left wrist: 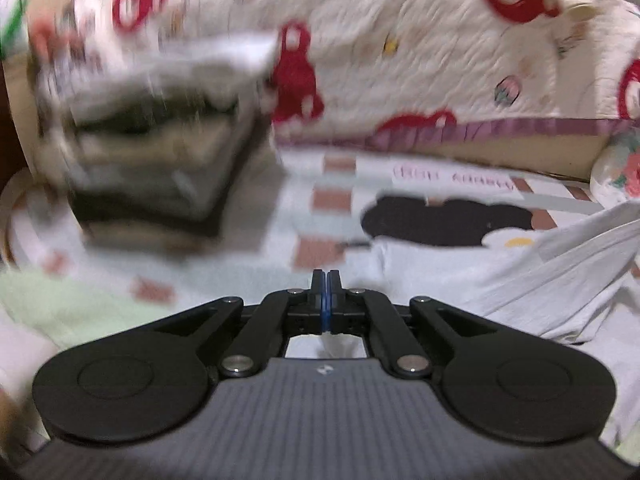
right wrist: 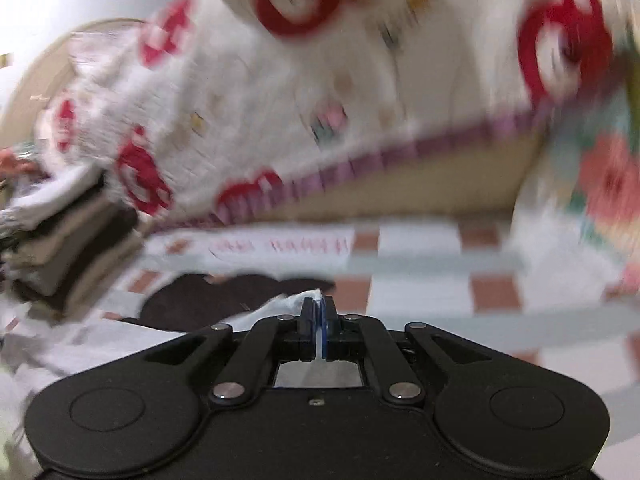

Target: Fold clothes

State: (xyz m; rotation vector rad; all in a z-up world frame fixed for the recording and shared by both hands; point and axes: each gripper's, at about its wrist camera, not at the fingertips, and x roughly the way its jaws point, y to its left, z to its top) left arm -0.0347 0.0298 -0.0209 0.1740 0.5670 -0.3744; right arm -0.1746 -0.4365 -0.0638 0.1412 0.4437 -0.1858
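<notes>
- Left gripper [left wrist: 326,280]: jaws closed, pinching white garment [left wrist: 560,280] fabric beneath.
- Right gripper [right wrist: 319,306]: clamped on the garment's edge.
- Garment: light, limp; best held at corners, beside folded stack [left wrist: 152,168].

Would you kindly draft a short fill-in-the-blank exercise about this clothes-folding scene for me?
1. The fingers of the left gripper are ____.
2. The right gripper pinches a ____ garment.
3. The stack of folded clothes sits on the ____ side of the left wrist view.
4. The quilt behind the bed sheet bears large ____ figures.

Missing words: shut; white; left; red
</notes>
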